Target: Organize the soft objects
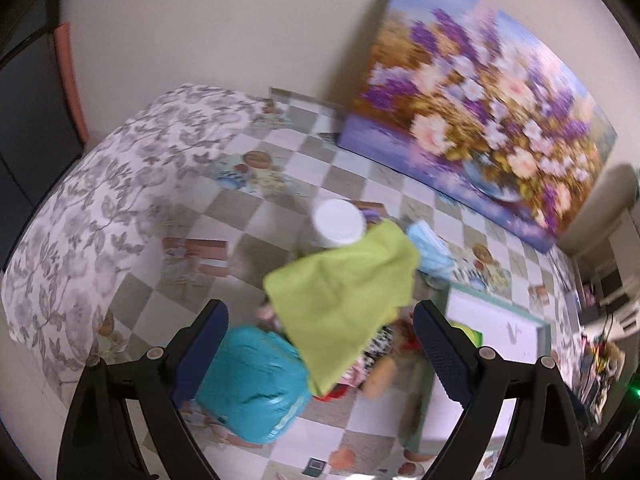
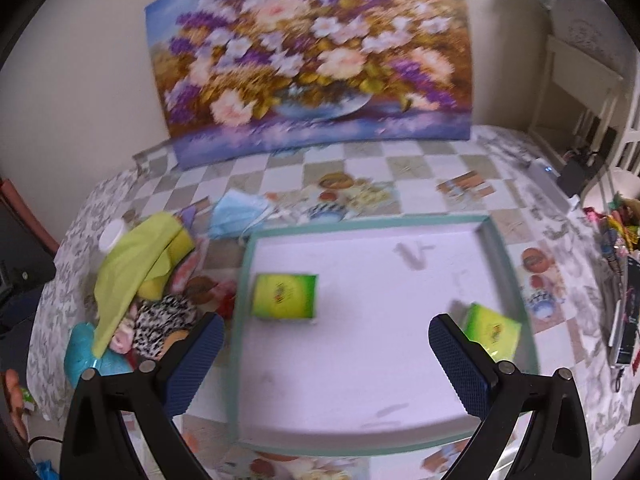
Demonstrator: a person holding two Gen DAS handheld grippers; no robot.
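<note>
A pile of soft things lies left of the white tray (image 2: 400, 420): a lime-green cloth (image 1: 344, 292) (image 2: 128, 268) draped on top, a teal packet (image 1: 256, 384) (image 2: 80, 356), a black-and-white patterned fabric (image 2: 160, 316), a plush toy (image 1: 380, 372) and blue face masks (image 1: 430, 248) (image 2: 236, 212). Two green-yellow packets (image 2: 286, 296) (image 2: 494, 330) lie in the tray. My left gripper (image 1: 320, 352) is open above the pile, holding nothing. My right gripper (image 2: 326, 360) is open and empty above the tray.
A white-lidded jar (image 1: 340, 222) stands behind the green cloth. A large flower painting (image 2: 312, 64) leans on the wall at the back of the checkered tablecloth (image 2: 420, 188). Clutter and cables lie at the table's right edge (image 2: 620, 300).
</note>
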